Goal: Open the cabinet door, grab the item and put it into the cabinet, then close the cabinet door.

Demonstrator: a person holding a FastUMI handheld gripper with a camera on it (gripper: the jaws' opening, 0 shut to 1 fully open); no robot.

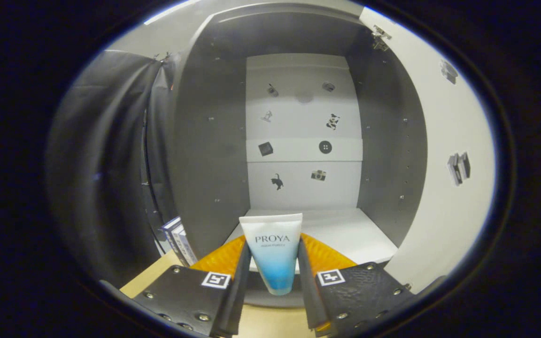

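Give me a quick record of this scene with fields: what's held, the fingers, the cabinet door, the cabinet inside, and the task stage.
held item: tube, upright, cap end down
fingers: gripper shut on the tube, one finger on each side
cabinet door: door swung open on the right
cabinet inside: bottom shelf just beyond the tube, nothing on it; small stickers on the back panel
task stage: door open, tube not yet placed

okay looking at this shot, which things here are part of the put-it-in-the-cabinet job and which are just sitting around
Part of the job:
- tube, clamped between the gripper fingers
- cabinet, standing open just ahead
- cabinet door, swung open on the right
- bottom shelf, where the tube would go

Just lying about:
- books standing left of the cabinet
- stickers on the cabinet's back wall
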